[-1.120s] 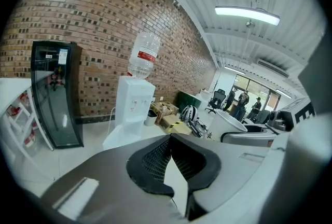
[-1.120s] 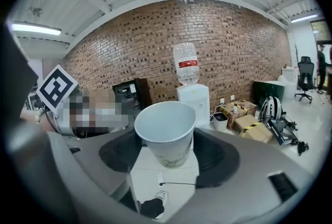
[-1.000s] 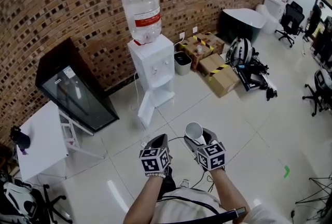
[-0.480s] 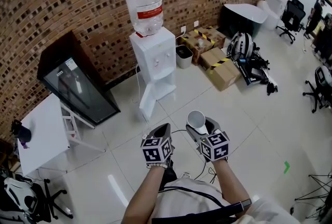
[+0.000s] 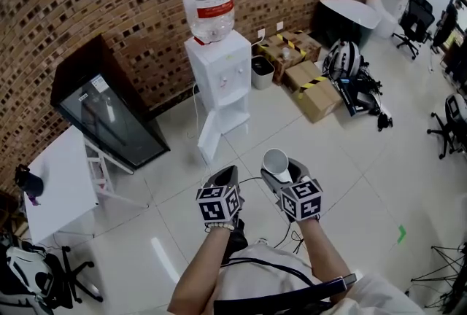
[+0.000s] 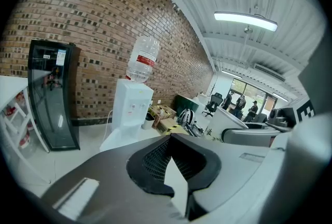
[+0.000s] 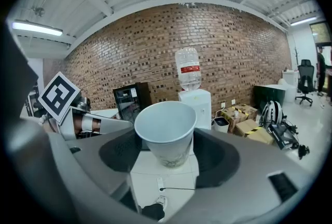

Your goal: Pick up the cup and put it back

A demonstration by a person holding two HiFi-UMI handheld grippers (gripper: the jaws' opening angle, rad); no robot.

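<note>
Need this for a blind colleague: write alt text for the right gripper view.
A white paper cup, upright with its open mouth tipped towards the camera, is clamped between the grey jaws of the right gripper. Behind it, a white water dispenser with a clear plastic bottle on top stands against a brown brick wall.

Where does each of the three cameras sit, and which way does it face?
Head view: on the person's head, facing steeply down; both forearms, left gripper, right gripper holding the cup.
Left gripper view: on that gripper, along its shut jaws toward the water dispenser.
Right gripper view: on that gripper, past the cup toward the water dispenser.
Shared: the water dispenser, in all three.
</note>
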